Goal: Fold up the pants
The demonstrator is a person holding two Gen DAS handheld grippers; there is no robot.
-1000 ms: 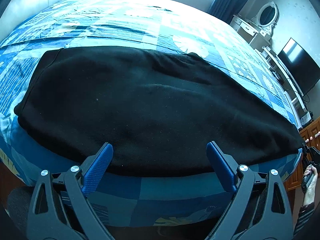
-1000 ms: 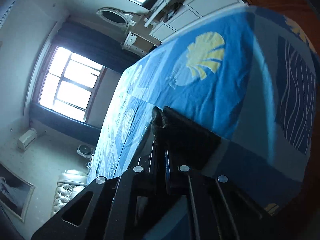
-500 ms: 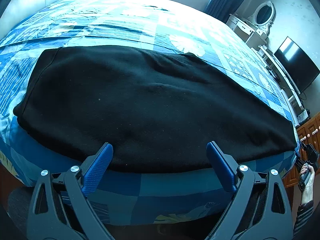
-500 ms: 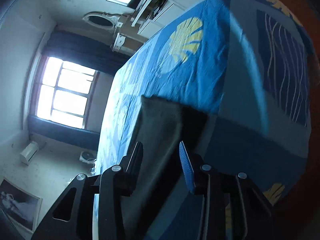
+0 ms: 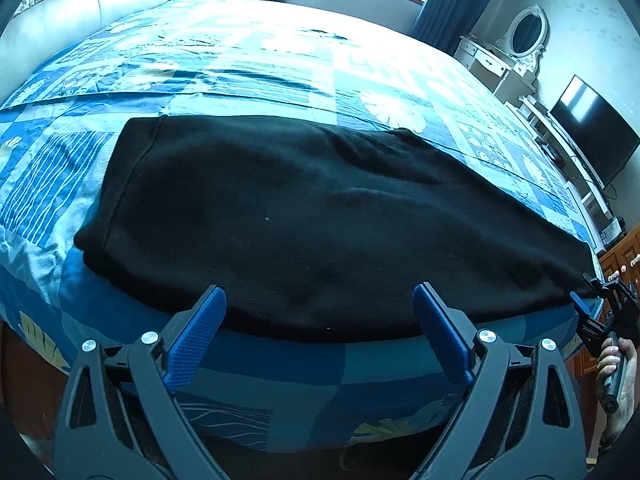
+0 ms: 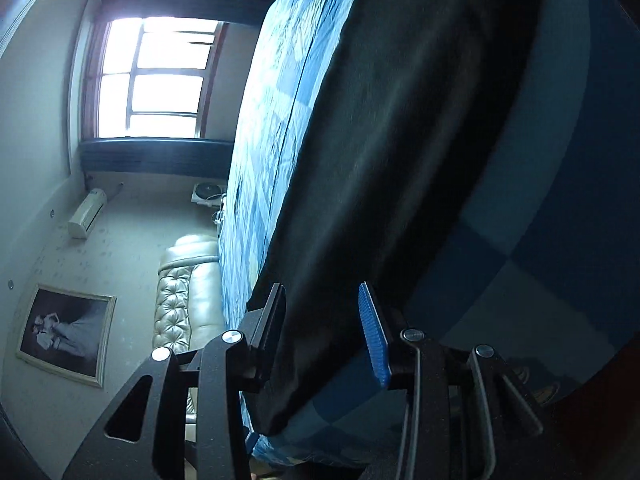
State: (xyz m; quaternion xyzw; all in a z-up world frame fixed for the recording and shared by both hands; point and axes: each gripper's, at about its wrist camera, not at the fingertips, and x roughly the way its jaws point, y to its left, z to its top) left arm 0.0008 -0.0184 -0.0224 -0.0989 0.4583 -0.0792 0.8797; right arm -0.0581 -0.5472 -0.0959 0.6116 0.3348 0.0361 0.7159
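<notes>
Black pants (image 5: 304, 224) lie flat along the near edge of a bed with a blue patterned cover (image 5: 280, 64). My left gripper (image 5: 320, 316) is open and empty, its blue fingertips just short of the pants' near edge at mid length. My right gripper (image 6: 326, 332) is open, rolled on its side, with the pants' end (image 6: 400, 160) between its jaws; the pads do not press the cloth. In the left wrist view the right gripper (image 5: 588, 300) sits at the pants' far right end, held by a hand.
A padded headboard (image 5: 80, 4) stands at the far left. A white dresser with an oval mirror (image 5: 520, 40) and a TV (image 5: 592, 128) line the right wall. Windows (image 6: 160, 80) are beyond the bed. Wooden drawers (image 5: 616, 256) stand near the bed's right corner.
My right gripper opened, let go of the pants' end, and rolled sideways; the end now lies flat. My left gripper drew back a little and stayed open.
</notes>
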